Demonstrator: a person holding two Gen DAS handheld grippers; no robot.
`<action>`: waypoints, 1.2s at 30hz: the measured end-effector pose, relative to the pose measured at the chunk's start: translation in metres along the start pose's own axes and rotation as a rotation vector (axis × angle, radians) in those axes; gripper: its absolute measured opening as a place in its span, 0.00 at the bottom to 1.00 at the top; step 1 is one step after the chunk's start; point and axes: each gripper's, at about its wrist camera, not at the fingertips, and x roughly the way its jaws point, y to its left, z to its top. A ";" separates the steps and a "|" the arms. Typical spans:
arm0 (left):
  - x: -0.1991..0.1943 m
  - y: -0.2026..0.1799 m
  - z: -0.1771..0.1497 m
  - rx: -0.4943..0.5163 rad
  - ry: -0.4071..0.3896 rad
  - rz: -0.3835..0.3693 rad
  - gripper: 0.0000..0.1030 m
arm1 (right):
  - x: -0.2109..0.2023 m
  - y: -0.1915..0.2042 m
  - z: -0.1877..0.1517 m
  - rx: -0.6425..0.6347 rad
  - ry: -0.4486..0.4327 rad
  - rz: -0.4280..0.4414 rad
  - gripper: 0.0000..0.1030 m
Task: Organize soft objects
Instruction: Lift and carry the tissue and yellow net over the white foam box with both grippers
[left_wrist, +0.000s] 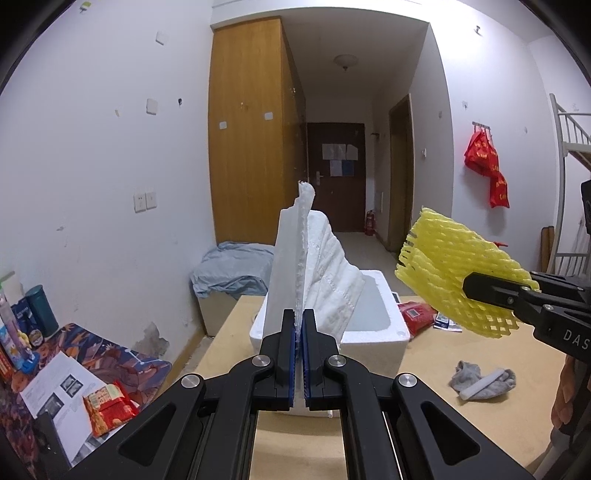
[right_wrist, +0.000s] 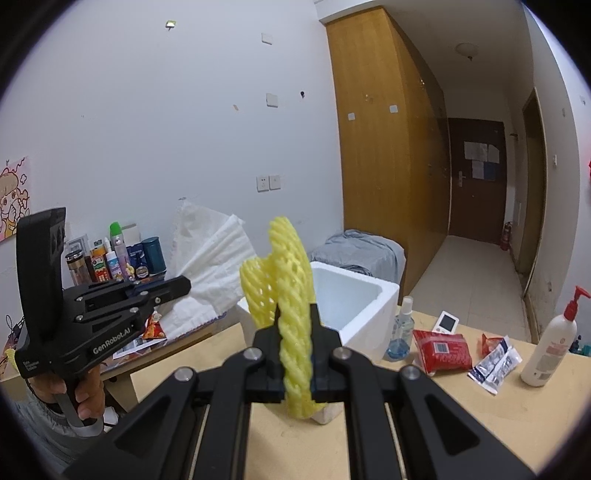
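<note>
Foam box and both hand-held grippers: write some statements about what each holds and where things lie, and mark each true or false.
1. The left hand-held gripper is shut on a white quilted sheet. True.
2. The right hand-held gripper is open and holds nothing. False: it is shut on a yellow foam net.
3. The white foam box has its lid on. False: it is open at the top.
4. A grey sock lies on the table. True.
5. The yellow foam net already lies inside the box. False: it is held in the air.
</note>
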 end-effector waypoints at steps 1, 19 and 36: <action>0.002 0.000 0.001 0.001 0.001 0.001 0.03 | 0.003 -0.001 0.001 -0.001 0.004 0.000 0.11; 0.051 0.003 0.021 0.003 0.018 0.001 0.03 | 0.048 -0.019 0.022 0.017 0.039 -0.025 0.11; 0.105 0.005 0.031 0.011 0.057 -0.020 0.03 | 0.084 -0.043 0.025 0.057 0.050 -0.040 0.11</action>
